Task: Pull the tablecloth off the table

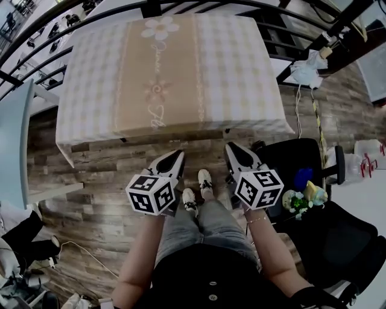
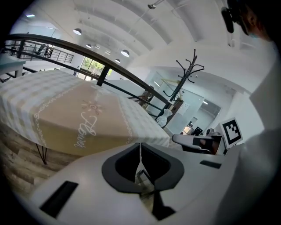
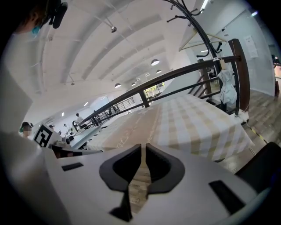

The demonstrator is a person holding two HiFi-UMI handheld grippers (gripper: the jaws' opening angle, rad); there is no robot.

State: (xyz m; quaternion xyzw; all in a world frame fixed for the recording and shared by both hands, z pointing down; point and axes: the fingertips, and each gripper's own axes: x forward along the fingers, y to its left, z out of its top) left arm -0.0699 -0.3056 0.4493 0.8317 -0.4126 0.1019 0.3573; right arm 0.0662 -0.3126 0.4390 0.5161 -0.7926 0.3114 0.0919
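A beige and white checked tablecloth point(image 1: 169, 72) with a flower print covers the table ahead; its near hem hangs over the front edge. In the head view my left gripper point(image 1: 179, 153) and right gripper point(image 1: 230, 146) are held side by side in front of that hem, a little short of it and apart from it. Both are shut with nothing between the jaws. The tablecloth point(image 2: 83, 121) fills the left of the left gripper view beyond the left gripper point(image 2: 140, 145). In the right gripper view the tablecloth point(image 3: 184, 123) lies past the right gripper point(image 3: 143, 147).
A dark curved railing point(image 1: 78, 12) runs behind the table. A black office chair point(image 1: 301, 163) stands at the right, with small toys point(image 1: 304, 196) on another black seat. A pale blue tabletop point(image 1: 12, 151) is at the left. Wood floor point(image 1: 90, 175) lies under me.
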